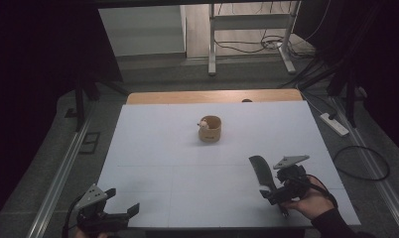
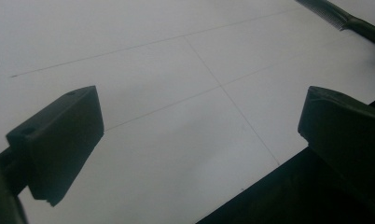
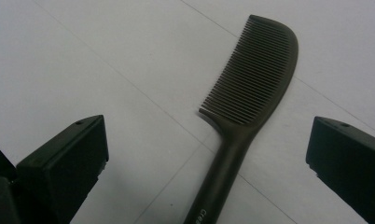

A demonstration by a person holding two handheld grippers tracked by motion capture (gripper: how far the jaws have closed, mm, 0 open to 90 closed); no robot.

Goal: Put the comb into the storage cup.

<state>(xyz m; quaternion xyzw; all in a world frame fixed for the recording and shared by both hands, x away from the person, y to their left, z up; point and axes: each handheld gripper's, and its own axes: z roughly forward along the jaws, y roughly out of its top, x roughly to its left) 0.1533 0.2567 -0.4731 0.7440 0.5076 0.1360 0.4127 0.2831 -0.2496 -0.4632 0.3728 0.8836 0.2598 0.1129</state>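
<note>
A black comb lies flat on the white table, teeth end far, handle running back between the jaws of my right gripper. Those jaws stand wide apart on either side of the handle, touching nothing. In the high view the comb sits at the front right, just ahead of the right gripper, which a hand holds. My left gripper hovers at the table's front left corner, open and empty; its view catches the comb far off.
A small round wooden cup with a pale pink thing at its rim stands mid-table toward the back. The table's front edge runs under the left gripper. A power strip and cables lie on the floor to the right.
</note>
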